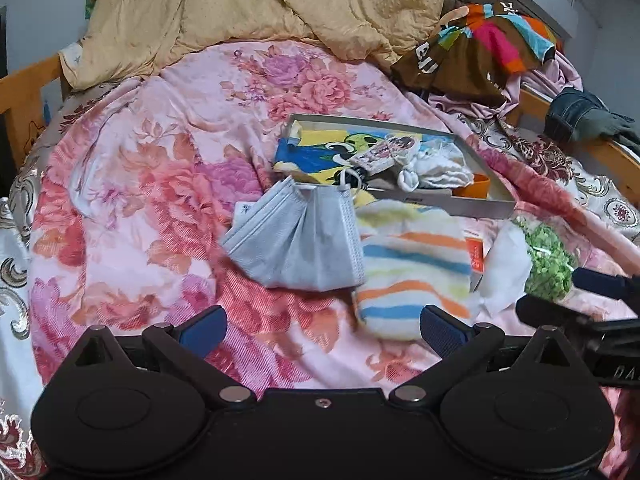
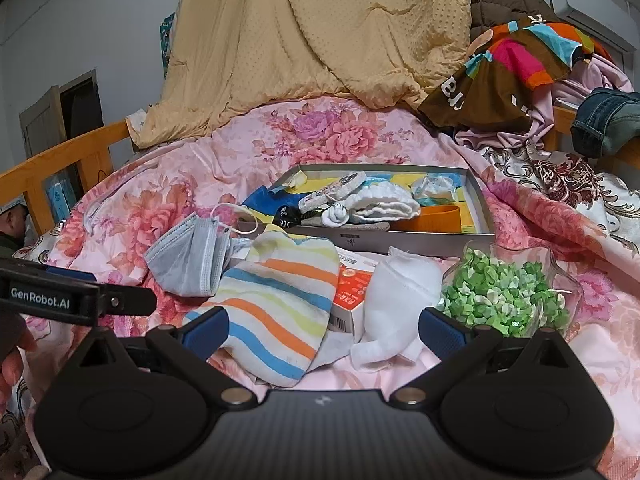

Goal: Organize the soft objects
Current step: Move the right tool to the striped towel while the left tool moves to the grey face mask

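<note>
A grey face mask (image 1: 296, 240) (image 2: 192, 258) lies on the floral bedspread, left of a striped cloth (image 1: 412, 268) (image 2: 276, 304). A white sock (image 2: 396, 312) (image 1: 504, 268) lies right of the striped cloth. Behind them a shallow grey box (image 1: 480, 208) (image 2: 476, 200) holds a white folded cloth (image 2: 384, 202) (image 1: 440, 172), an orange cup (image 2: 440, 218) and other small items. My left gripper (image 1: 324, 330) is open just short of the mask and striped cloth. My right gripper (image 2: 324, 330) is open over the striped cloth and sock, holding nothing.
A clear bowl of green bits (image 2: 508, 296) (image 1: 548, 260) sits at the right. An orange-white carton (image 2: 352, 288) lies under the cloths. A tan quilt (image 2: 312, 52) and piled clothes (image 2: 512, 68) fill the back. Wooden bed rails (image 2: 60, 168) run along both sides.
</note>
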